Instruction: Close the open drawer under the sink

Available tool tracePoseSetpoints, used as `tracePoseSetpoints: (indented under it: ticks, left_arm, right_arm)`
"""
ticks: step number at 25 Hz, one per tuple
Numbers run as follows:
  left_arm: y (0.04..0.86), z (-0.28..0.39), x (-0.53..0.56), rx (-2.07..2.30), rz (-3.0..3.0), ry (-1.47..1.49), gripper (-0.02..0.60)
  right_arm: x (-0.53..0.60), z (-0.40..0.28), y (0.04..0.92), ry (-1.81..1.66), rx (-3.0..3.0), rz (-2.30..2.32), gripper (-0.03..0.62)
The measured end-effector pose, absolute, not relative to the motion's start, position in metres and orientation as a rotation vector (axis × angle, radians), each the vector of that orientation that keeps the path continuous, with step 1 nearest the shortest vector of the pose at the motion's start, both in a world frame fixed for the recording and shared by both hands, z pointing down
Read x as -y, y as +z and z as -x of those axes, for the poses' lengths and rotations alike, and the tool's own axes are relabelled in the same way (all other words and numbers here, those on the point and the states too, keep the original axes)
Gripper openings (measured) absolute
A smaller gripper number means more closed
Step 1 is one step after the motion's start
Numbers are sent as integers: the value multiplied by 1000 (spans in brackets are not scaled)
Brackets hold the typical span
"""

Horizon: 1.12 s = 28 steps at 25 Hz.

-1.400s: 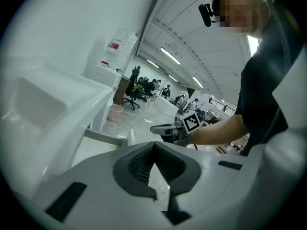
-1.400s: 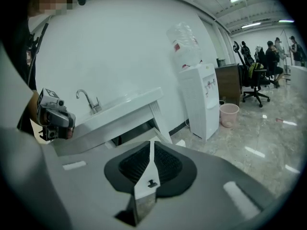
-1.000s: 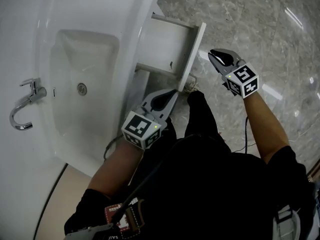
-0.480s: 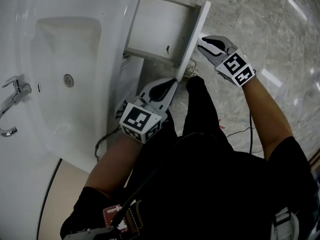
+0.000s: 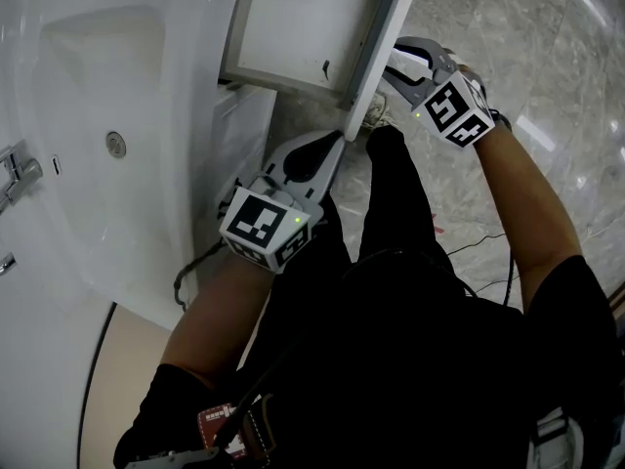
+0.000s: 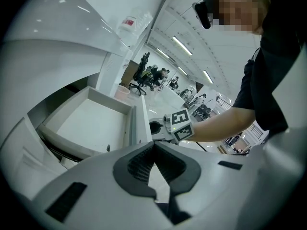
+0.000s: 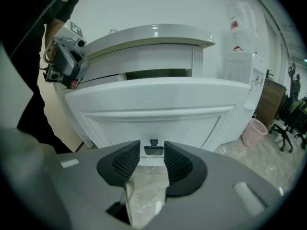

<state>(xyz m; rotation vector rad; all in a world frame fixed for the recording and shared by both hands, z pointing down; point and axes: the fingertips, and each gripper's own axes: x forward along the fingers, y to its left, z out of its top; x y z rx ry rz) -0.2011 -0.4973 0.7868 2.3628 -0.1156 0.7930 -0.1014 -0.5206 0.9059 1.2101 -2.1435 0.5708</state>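
Right now you are holding the right tool (image 5: 393, 66) at one o'clock in the head view, just beside the outer face of the drawer front (image 7: 153, 104). Its jaws have just been opening and are standing released, wide apart. The small dark handle (image 7: 153, 149) is showing in line between the pads, not pinched. The left tool (image 6: 153, 146) is hanging near the middle of the head view, clenched on nothing, its tip near the front's closer end. The drawer (image 5: 293, 27) is sticking well out from under the sink (image 5: 186, 164), at twelve o'clock, its white inside looking bare.

The step in hand is probably the push. You are best pressing on the panel close to the handle, at mid-width, so the drawer is running straight rather than twisting. Keep the push level and along the drawer's length. Keep the left tool out of the gap between front and cabinet, where it is risking a pinch.

The top edge of the head view is cutting off the drawer's far end, and the slides are lying hidden in shadow. Whether the right pads are touching the panel cannot be told. A dark mark on the drawer floor is too small to name.
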Motion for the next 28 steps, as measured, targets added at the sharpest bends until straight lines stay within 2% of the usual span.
tracePoseSetpoints:
  ticks: [28]
  left_arm:
    - [788,202,500,168,-2395,794,-2]
  right_arm:
    - [552,114,907,471,2184,-1305,120]
